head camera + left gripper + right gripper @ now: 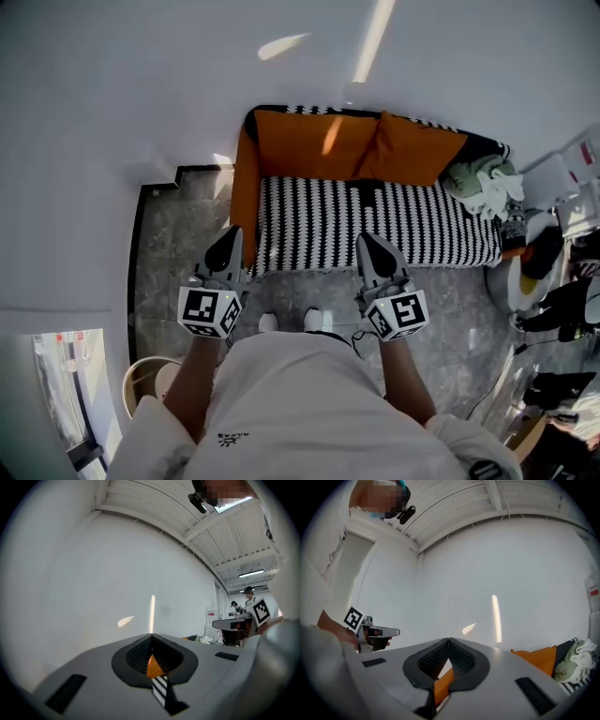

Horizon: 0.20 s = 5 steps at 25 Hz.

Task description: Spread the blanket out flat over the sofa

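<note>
My left arm (pixel 192 370) and right arm (pixel 404 370) reach forward side by side, well apart. My left gripper (pixel 228 242) points ahead, its jaws pinched together on a bit of blanket (pixel 160 686). My right gripper (pixel 368 246) is level with it, clamped on the blanket too.

The sofa (pixel 246 183), orange at its left arm, stands on the grey mottled floor (pixel 178 234), and two white shoe tips (pixel 269 322) rest on that floor near the sofa's front edge. A black-and-white striped blanket (pixel 375 220) lies flat across the seat, its front edge running straight along the sofa's front edge. Orange cushions (pixel 412 150) lean along the back edge, and a heap of pale green and white cloth (pixel 487 187) sits at the right end.
</note>
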### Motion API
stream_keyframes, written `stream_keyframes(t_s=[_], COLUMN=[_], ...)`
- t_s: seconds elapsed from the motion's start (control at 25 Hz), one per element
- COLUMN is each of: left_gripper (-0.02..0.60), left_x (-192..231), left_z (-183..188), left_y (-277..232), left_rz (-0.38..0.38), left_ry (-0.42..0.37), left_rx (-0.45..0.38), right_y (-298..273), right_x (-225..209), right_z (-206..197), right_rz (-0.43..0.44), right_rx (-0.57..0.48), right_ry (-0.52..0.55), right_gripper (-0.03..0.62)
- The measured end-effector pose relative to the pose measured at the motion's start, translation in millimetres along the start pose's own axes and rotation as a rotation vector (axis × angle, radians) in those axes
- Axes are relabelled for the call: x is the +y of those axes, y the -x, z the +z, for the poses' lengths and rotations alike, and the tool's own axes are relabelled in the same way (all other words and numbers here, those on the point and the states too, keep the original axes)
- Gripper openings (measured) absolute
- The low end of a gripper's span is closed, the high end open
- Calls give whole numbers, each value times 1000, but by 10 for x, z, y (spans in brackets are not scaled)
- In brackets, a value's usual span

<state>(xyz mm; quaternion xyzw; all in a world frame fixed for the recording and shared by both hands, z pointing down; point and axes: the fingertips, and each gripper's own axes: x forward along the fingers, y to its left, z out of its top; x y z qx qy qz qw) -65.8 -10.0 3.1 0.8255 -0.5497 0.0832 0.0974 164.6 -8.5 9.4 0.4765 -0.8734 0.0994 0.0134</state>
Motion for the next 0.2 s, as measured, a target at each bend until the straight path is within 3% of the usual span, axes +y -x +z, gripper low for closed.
stream_keyframes(t_s=[0.2], left_gripper=[18], left_x=[29], left_z=[-14], left_y=[27], left_rz=[-13], left_ry=[-10], left_rx=[-3], right_y=[33], right_x=[13], right_z=[-32], right_rz=[-29], right_rx=[-1], right_ry=[-7], right_gripper=[25])
